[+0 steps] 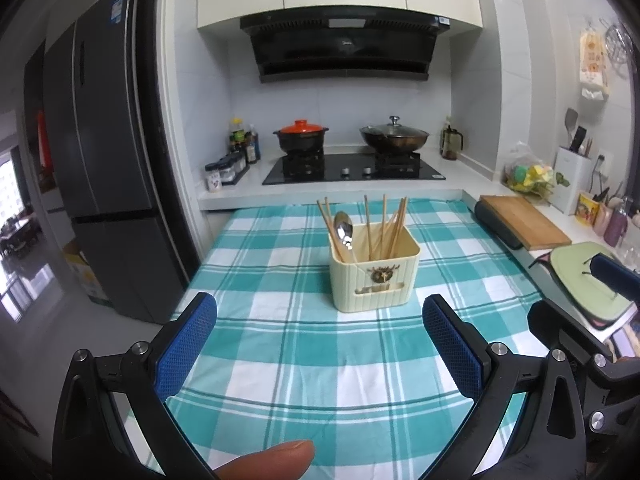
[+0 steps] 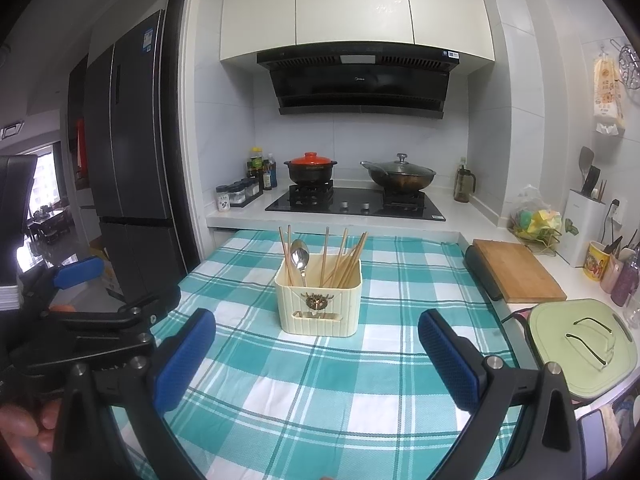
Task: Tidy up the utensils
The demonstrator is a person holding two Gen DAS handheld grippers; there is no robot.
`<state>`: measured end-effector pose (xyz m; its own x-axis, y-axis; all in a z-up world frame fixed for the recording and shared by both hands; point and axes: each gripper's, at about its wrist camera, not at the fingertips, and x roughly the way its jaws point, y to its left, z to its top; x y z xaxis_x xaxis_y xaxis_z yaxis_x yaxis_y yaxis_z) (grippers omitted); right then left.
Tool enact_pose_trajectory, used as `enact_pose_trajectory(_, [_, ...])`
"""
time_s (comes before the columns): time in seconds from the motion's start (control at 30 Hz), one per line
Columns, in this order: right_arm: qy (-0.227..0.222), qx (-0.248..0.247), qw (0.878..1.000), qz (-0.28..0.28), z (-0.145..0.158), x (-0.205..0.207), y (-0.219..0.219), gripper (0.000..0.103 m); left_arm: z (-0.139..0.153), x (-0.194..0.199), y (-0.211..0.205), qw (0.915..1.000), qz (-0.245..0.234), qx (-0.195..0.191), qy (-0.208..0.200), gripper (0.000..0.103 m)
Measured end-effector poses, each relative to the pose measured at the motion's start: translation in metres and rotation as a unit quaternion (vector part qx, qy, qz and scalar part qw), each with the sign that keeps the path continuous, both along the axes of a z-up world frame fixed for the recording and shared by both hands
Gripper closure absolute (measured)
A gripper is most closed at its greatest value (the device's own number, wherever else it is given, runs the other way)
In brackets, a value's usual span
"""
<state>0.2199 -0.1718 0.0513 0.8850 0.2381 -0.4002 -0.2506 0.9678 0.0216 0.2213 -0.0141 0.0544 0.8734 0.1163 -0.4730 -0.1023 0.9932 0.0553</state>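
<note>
One cream utensil holder [image 1: 374, 272] stands on the teal checked tablecloth [image 1: 280, 360], ahead of both grippers and apart from them. It holds one metal spoon [image 1: 344, 230], bowl up, and a cluster of wooden chopsticks [image 1: 384, 228]; about seven tips show, but they cross, so the count is uncertain. The left gripper [image 1: 320, 344] and right gripper [image 2: 316, 356] both stand spread wide, gripping nothing. The handles are hidden inside the holder.
</note>
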Motion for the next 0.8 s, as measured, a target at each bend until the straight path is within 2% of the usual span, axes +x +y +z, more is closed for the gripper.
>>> enact_pose_trajectory(0.6, [0.001, 0.001, 1.000, 0.001, -0.0008, -0.0002, 0.0001, 0.000, 0.0002, 0.0011, -0.0030, 1.0000, -0.005, -0.001, 0.002, 0.000])
enact_pose_trajectory(0.8, [0.002, 0.003, 1.000, 0.002, -0.0021, -0.0003, 0.0012, 0.000, -0.0018, -0.0028, -0.0014, 0.9998, -0.003, -0.018, -0.011, 0.000])
